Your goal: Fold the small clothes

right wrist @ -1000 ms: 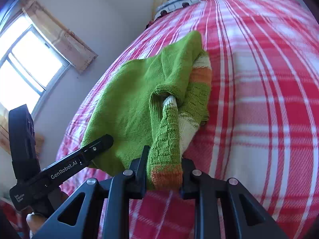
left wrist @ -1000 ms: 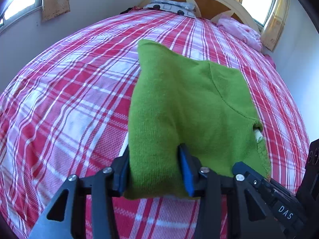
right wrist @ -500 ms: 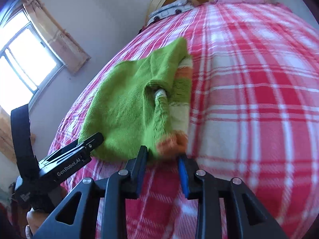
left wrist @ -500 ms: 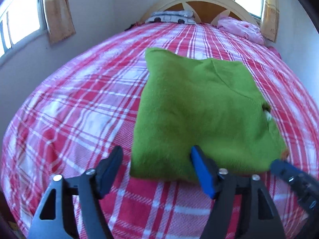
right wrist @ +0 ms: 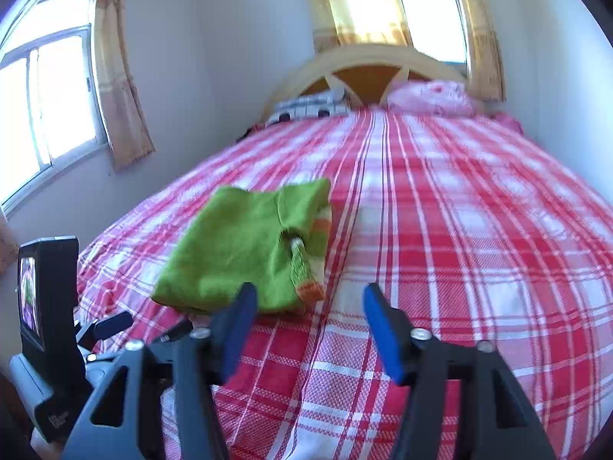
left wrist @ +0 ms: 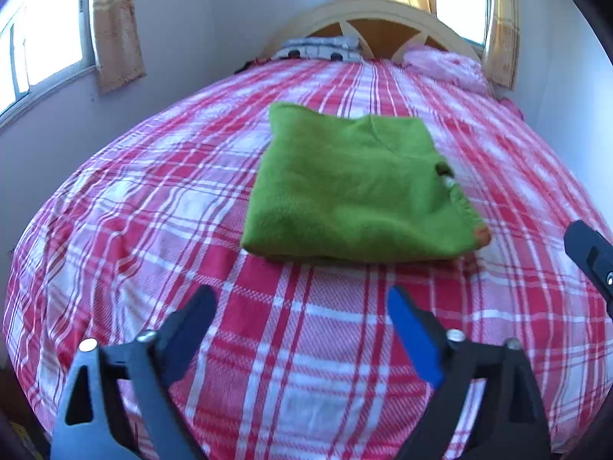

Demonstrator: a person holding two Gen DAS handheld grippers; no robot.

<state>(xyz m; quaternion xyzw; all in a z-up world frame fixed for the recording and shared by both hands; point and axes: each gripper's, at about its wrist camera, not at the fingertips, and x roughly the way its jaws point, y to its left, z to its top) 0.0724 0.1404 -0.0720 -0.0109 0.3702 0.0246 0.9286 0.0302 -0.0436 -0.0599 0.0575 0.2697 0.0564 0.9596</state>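
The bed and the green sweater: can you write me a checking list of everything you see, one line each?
Surface: bed with red and white checked cover.
Job's things: green sweater lying folded on the cover, orange cuff peeking out.
Clutter: patterned pillow and pink pillow by the headboard.
Grippers: left gripper and right gripper both opening, nothing between the jaws.
Cables: nothing seen.
Surroundings: windows with yellow curtains, pale walls.

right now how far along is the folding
Done: the green knitted sweater lies as a folded rectangle on the red-and-white plaid bedspread. In hand: nothing; the left gripper and right gripper are both opening with nothing between their fingers. Left: maybe tucking the striped orange cuff that pokes out; no other clothes show.
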